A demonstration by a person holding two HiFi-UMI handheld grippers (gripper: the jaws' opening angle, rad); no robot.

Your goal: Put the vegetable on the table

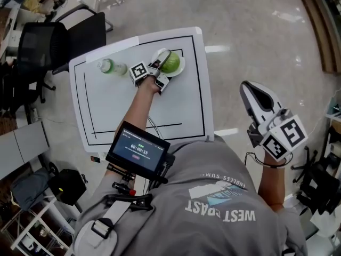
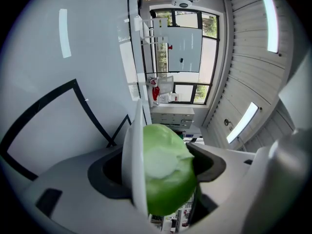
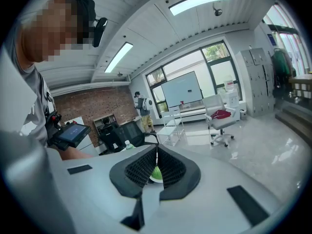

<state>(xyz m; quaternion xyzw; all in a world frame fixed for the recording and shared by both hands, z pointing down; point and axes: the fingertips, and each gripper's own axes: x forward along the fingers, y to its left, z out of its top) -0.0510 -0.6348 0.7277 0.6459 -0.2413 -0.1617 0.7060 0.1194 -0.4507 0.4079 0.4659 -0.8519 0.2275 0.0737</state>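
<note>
A round green vegetable [image 1: 171, 64] lies on a small white plate [image 1: 181, 68] at the far side of the white table [image 1: 122, 105]. My left gripper [image 1: 164, 63] reaches across the table, rolled on its side. It is shut on the plate and the vegetable together. In the left gripper view the plate rim [image 2: 131, 165] sits against one pad and the vegetable [image 2: 168, 172] fills the gap to the other. My right gripper [image 1: 246, 87] is held off the table's right side, over the floor. Its jaws are shut with nothing between them [image 3: 156, 167].
A clear bottle with a green label [image 1: 111, 66] lies on the table left of the left gripper. A black line frames the tabletop. A black chair [image 1: 58, 39] stands beyond the far left corner. A screen [image 1: 139, 149] hangs at the person's chest.
</note>
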